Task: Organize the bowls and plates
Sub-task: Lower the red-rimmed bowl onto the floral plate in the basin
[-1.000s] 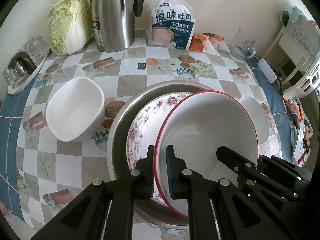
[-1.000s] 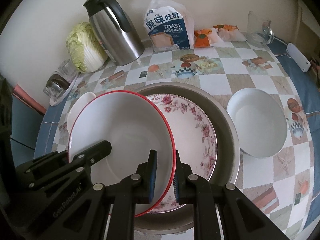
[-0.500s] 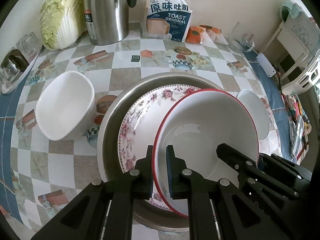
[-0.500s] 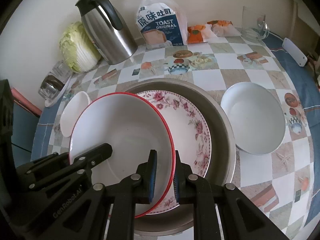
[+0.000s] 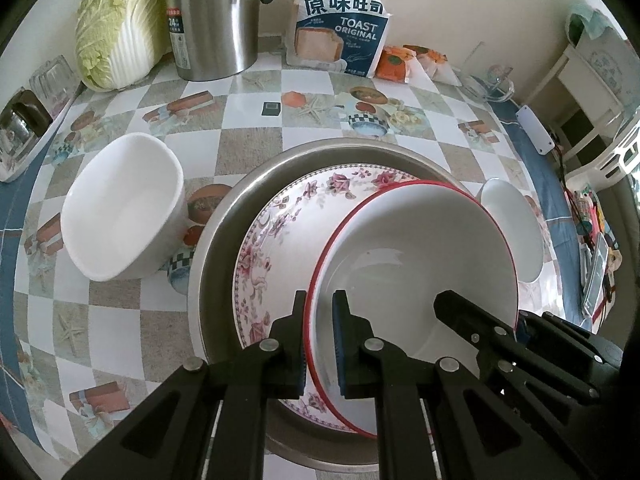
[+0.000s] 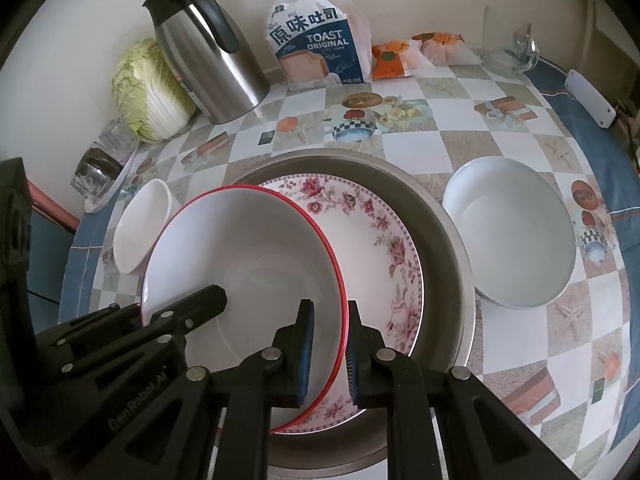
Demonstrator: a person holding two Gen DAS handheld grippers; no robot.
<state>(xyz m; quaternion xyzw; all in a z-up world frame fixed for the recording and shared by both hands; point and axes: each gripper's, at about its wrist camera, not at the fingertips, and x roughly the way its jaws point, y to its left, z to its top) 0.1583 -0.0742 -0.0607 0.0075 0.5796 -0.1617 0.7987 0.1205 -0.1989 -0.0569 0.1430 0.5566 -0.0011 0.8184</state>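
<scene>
Both jaws pinch one red-rimmed bowl [image 5: 416, 264]: left gripper [image 5: 319, 340], right gripper [image 6: 327, 354]; one floral plate [image 6: 372, 240], two white bowls.

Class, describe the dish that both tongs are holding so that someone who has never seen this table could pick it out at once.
Start at the large steel basin in the middle of the checked tablecloth. Inside it lies a floral plate, and over that plate the left tongs and right tongs grip a wide white bowl. Its thin red rim sets it apart from the two plain white bowls beside the basin.
</scene>
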